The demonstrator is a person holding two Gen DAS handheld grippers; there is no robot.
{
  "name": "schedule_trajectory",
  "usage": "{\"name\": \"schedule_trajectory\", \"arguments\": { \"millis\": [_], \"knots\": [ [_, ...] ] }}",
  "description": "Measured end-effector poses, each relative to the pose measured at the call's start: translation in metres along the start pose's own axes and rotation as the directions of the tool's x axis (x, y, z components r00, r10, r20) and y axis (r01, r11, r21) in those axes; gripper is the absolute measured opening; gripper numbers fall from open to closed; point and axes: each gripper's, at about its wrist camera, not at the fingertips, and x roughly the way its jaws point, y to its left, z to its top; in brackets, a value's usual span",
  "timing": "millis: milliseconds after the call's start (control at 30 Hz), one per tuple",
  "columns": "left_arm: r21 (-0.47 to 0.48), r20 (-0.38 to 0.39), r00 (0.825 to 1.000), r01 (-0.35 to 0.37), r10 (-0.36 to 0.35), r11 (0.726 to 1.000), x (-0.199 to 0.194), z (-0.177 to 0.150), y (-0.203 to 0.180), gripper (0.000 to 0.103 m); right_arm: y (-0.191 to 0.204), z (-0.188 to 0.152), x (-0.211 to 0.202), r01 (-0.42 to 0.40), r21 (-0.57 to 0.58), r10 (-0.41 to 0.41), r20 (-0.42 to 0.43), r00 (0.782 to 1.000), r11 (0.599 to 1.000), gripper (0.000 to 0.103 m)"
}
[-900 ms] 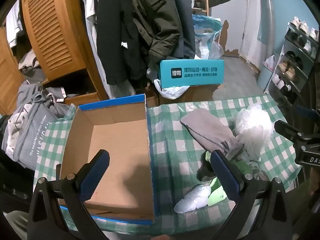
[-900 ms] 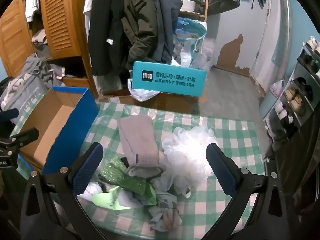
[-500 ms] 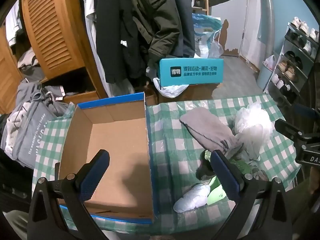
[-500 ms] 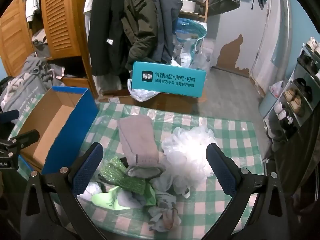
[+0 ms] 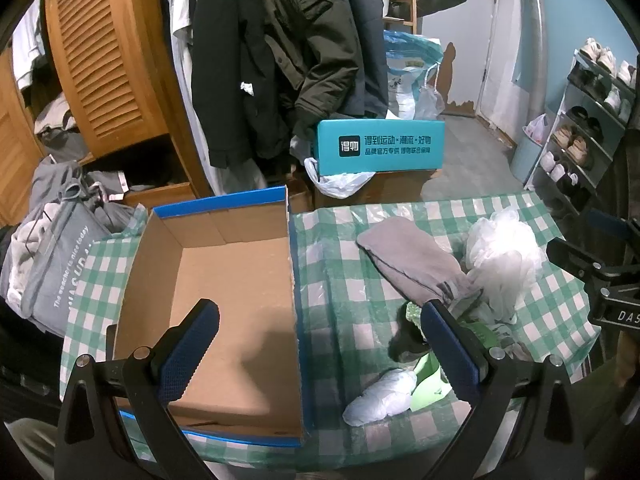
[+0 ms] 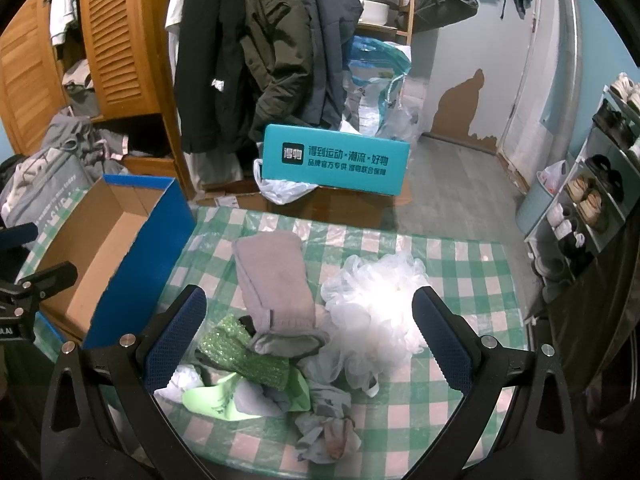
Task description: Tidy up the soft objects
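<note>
An empty cardboard box with blue sides (image 5: 224,292) (image 6: 120,240) sits on the left of the green-checked table (image 5: 344,276) (image 6: 460,264). To its right lies a heap of soft things: a grey cloth pouch (image 6: 276,280) (image 5: 412,264), a white mesh bath puff (image 6: 380,304) (image 5: 504,256), a green sparkly cloth (image 6: 240,356), a pale green piece (image 6: 216,400), a crumpled grey sock (image 6: 328,428) and a white wad (image 5: 380,396). My left gripper (image 5: 320,332) hangs open over the box's right wall. My right gripper (image 6: 308,320) hangs open above the heap. Neither holds anything.
A teal printed box (image 5: 380,146) (image 6: 336,158) stands on brown cartons beyond the table. Coats (image 6: 260,48) hang behind it by a wooden louvred wardrobe (image 5: 104,64). A pile of grey clothes (image 5: 52,240) lies at left. A shoe rack (image 6: 600,184) stands at right.
</note>
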Motion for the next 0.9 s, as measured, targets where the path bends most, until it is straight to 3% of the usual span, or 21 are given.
{"name": "schedule_trajectory", "arguments": {
  "millis": [900],
  "knots": [
    [0.0,-0.006,1.0,0.003,-0.003,1.0,0.0007,0.0008,0.0004,0.102,0.0,0.0018,-0.0007,0.003,-0.002,-0.003,0.002,1.0,1.0,0.101]
  ]
}}
